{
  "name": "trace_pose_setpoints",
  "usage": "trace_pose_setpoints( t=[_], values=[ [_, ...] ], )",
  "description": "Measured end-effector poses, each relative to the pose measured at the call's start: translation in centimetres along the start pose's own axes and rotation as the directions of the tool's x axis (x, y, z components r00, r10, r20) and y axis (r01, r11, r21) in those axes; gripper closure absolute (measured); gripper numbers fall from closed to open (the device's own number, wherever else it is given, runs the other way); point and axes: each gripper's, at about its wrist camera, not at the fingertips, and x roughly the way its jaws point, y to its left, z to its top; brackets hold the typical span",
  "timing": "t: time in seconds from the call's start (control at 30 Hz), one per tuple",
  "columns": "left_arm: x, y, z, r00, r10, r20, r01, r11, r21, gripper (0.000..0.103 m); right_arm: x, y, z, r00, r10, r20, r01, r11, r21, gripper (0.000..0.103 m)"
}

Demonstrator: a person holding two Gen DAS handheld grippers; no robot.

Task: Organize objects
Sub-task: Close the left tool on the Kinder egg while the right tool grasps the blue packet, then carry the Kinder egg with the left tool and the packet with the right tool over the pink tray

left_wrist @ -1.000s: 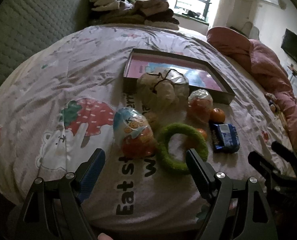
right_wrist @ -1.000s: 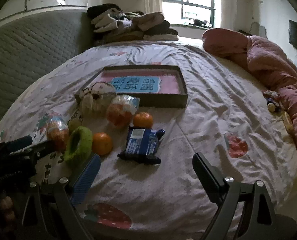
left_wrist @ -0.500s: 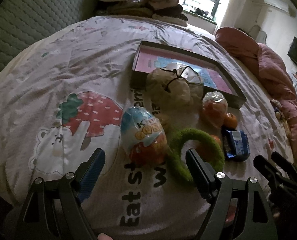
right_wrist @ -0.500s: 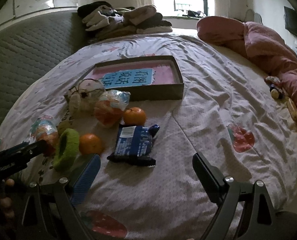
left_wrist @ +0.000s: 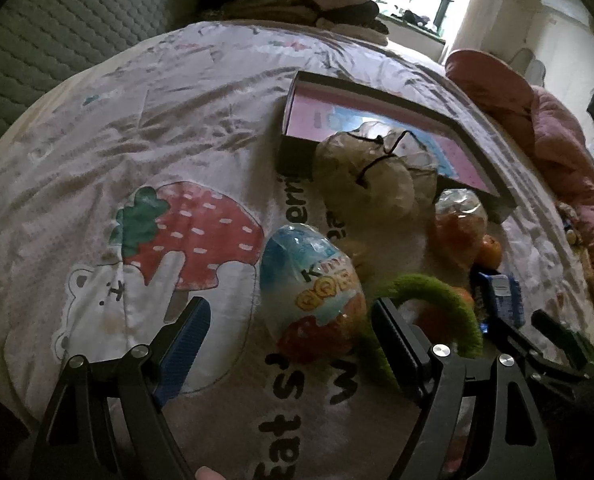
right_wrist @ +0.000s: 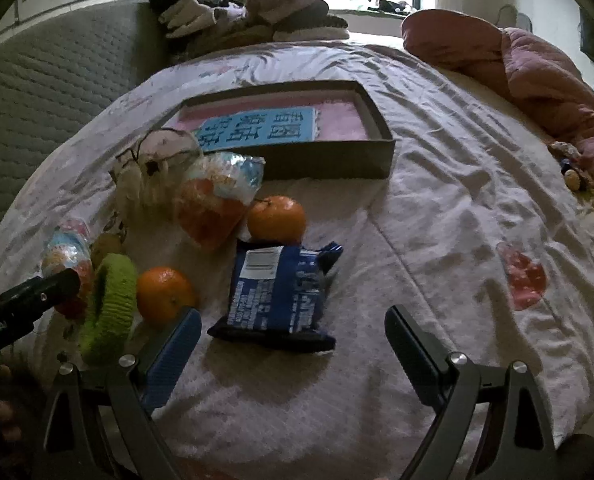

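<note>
A shallow dark box (right_wrist: 337, 160) with a pink and blue floor lies on the bed. In front of it are a tied clear bag (left_wrist: 369, 176), a wrapped orange snack (right_wrist: 213, 204), two oranges (right_wrist: 277, 218) (right_wrist: 165, 294), a blue snack packet (right_wrist: 277, 296), a green fuzzy ring (left_wrist: 437, 300) and a wrapped chocolate egg (left_wrist: 313, 292). My left gripper (left_wrist: 291, 328) is open, its fingers either side of the egg's near end. My right gripper (right_wrist: 293, 336) is open just short of the blue packet. Nothing is held.
The bedsheet (left_wrist: 137, 160) has strawberry and bear prints. A pink quilt (right_wrist: 517, 68) is bunched at the right. Folded clothes (right_wrist: 249, 12) are piled by the quilted headboard (right_wrist: 37, 92). Small toys (right_wrist: 573, 172) lie near the quilt.
Both grippers have moved forward and lower toward the objects. The egg now sits between my left fingers, and the blue packet is closer to my right fingers.
</note>
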Motion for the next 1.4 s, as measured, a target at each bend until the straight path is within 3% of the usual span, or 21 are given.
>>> trace_pose_setpoints(
  t=[0.17,0.3,0.53,0.63,0.67,1.4],
  values=[
    [1.1,-0.3,0.2,0.999,0.017,-0.032,-0.017,1.000,0.009,0.020,1.0,0.3,0.1,0.999,-0.028,-0.015,0.028,1.000,-0.001,0.011],
    [1.7,0.0,0.5,0.999,0.009,-0.048,-0.010,1.000,-0.009,0.020,1.7,0.4,0.4,0.998,-0.051,-0.022,0.051,0.999,-0.010,0.022],
    [2.5,0.3,1.0,0.998,0.000,-0.064,-0.001,1.000,-0.014,0.023,1.8,0.2,0.5,1.000,-0.020,-0.022,0.020,1.000,-0.012,0.039],
    [2.4,0.2,1.0,0.997,-0.034,-0.063,0.034,0.999,-0.008,0.047,1.6,0.0,0.4,1.000,0.001,-0.019,-0.002,1.000,-0.012,0.048],
    [2.4,0.1,1.0,0.997,-0.039,-0.064,0.038,0.999,-0.008,0.047,1.6,0.1,0.4,1.000,0.003,-0.018,-0.003,1.000,-0.015,0.049],
    [-0.6,-0.7,2.0,0.999,-0.049,0.017,0.048,0.998,0.049,0.047,-1.0,-0.4,1.7,0.998,0.052,0.030,-0.052,0.998,-0.019,0.052]
  ],
)
